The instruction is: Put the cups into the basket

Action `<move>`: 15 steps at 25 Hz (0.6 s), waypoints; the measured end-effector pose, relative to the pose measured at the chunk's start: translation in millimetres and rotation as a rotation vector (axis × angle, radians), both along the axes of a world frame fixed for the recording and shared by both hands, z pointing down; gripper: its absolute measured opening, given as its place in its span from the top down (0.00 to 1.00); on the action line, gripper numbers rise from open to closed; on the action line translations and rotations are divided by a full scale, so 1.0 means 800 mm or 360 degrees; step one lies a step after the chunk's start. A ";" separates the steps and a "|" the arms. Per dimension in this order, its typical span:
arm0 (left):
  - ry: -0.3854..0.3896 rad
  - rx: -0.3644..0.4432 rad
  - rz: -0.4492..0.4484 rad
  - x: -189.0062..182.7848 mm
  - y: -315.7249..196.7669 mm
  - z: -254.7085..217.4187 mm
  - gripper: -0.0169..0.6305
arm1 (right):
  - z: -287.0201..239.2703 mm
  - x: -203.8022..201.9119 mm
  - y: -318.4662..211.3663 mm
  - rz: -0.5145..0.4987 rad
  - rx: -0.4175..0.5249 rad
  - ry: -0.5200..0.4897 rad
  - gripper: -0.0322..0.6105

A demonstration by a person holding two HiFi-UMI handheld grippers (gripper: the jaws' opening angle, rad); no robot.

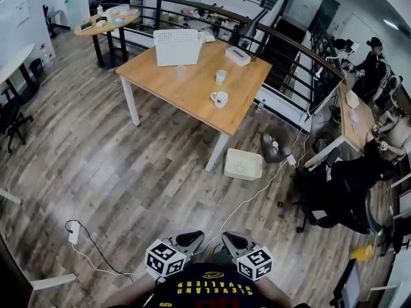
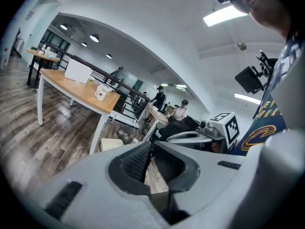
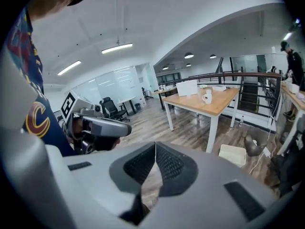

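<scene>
Both claws are shut and empty, left claw [image 1: 191, 239] and right claw [image 1: 232, 240] side by side at the person's body. Well ahead, a white handled mug [image 1: 219, 99] and smaller white cup [image 1: 220, 76] stand on the light wooden worktop [image 1: 192, 88], short of the white slotted basket [image 1: 176, 47]. The right claw looks marginally nearer.

Interior brightly and evenly lit by ceiling strip lights [image 3: 116, 47]; one burns out to white in the left gripper view. Soft sheen on the wooden floor [image 1: 109, 165], shadows faint. All views fisheye-bent, corners black. Left gripper view's lower-left edge is blurred.
</scene>
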State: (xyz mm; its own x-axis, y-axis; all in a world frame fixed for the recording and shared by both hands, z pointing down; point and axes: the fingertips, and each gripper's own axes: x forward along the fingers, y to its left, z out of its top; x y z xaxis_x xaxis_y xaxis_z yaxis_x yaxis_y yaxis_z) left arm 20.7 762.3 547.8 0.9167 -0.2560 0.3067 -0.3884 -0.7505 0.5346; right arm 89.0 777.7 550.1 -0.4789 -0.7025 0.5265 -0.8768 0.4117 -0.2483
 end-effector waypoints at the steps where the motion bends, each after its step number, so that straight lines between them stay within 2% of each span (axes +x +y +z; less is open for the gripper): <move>1: 0.0039 -0.0052 -0.0004 -0.003 -0.001 0.003 0.95 | 0.001 -0.003 -0.004 0.0001 -0.0007 0.0005 0.93; 4: 0.0091 -0.0164 0.0030 -0.008 0.000 0.015 0.95 | 0.012 -0.010 -0.016 0.0019 -0.0063 -0.0001 0.93; 8: 0.0024 -0.0065 0.0052 -0.019 -0.019 0.014 0.96 | 0.021 -0.027 -0.052 -0.0037 -0.0100 -0.0024 0.93; 11: -0.0046 0.0022 -0.0058 -0.039 -0.059 0.012 0.96 | 0.021 -0.042 -0.098 -0.0114 -0.0064 -0.0054 0.93; 15: -0.0109 0.0075 -0.0314 -0.072 -0.123 0.006 0.96 | 0.019 -0.057 -0.162 -0.0228 -0.0023 -0.0096 0.93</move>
